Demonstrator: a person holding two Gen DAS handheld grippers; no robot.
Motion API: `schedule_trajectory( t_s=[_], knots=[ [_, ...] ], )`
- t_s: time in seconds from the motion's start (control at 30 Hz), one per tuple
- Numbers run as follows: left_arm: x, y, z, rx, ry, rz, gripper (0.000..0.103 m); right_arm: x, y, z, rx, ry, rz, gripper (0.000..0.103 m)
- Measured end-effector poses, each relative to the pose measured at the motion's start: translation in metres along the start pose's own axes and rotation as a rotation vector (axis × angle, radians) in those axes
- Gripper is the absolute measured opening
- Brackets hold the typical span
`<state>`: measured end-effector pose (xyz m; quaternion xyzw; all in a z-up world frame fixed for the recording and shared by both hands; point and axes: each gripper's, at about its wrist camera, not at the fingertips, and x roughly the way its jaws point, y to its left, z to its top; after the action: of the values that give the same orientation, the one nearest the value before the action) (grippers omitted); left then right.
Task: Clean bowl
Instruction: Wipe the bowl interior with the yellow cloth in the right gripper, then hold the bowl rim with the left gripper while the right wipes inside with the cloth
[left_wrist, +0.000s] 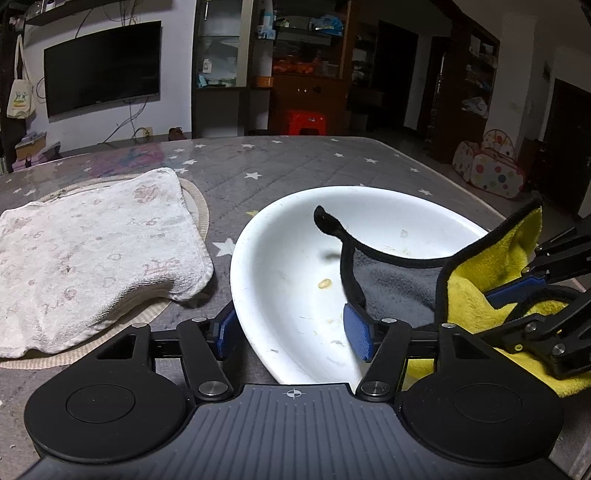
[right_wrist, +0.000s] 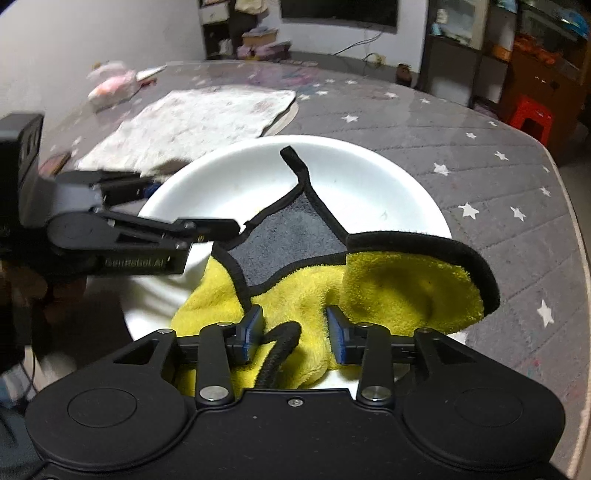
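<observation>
Nearest, the left gripper (left_wrist: 291, 328) has its fingers parted astride the white bowl's (left_wrist: 280, 266) near rim; the right gripper (right_wrist: 295, 332) gapes over the yellow cloth (right_wrist: 388, 291) inside. Around lie the star-patterned grey counter (left_wrist: 295, 166), a white towel (left_wrist: 92, 251) left, a wall television (left_wrist: 101, 68) beyond.
</observation>
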<state>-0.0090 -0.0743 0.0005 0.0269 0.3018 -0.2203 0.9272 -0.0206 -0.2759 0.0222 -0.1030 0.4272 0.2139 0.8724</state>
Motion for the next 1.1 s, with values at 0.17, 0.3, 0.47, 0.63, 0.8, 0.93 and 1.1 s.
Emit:
schedule_trajectory(
  t_s=[0.17,0.3,0.47,0.63,0.8,0.93,1.1],
  knots=[
    [0.000,0.000,0.000,-0.001,0.000,-0.003,0.062,0.001,-0.003,0.003,-0.036,0.029,-0.004,0.042],
    [-0.001,-0.001,0.000,0.001,0.001,-0.003,0.063,0.003,-0.002,0.002,-0.071,0.022,-0.035,0.043],
    [-0.001,-0.001,-0.001,0.001,0.001,-0.004,0.063,0.006,-0.008,0.004,-0.075,-0.009,-0.066,0.044],
    [-0.001,-0.002,-0.001,0.001,0.001,-0.003,0.063,0.011,-0.015,0.008,-0.063,-0.033,-0.085,0.044],
    [-0.002,-0.004,-0.001,0.004,0.002,-0.001,0.064,0.019,-0.020,0.014,-0.043,-0.063,-0.095,0.044],
    [-0.002,-0.003,-0.001,0.006,0.002,0.000,0.064,0.025,-0.020,0.019,-0.038,-0.084,-0.110,0.045],
    [-0.001,-0.003,-0.001,0.008,0.003,0.000,0.064,0.033,-0.022,0.026,-0.034,-0.108,-0.110,0.046]
  ],
)
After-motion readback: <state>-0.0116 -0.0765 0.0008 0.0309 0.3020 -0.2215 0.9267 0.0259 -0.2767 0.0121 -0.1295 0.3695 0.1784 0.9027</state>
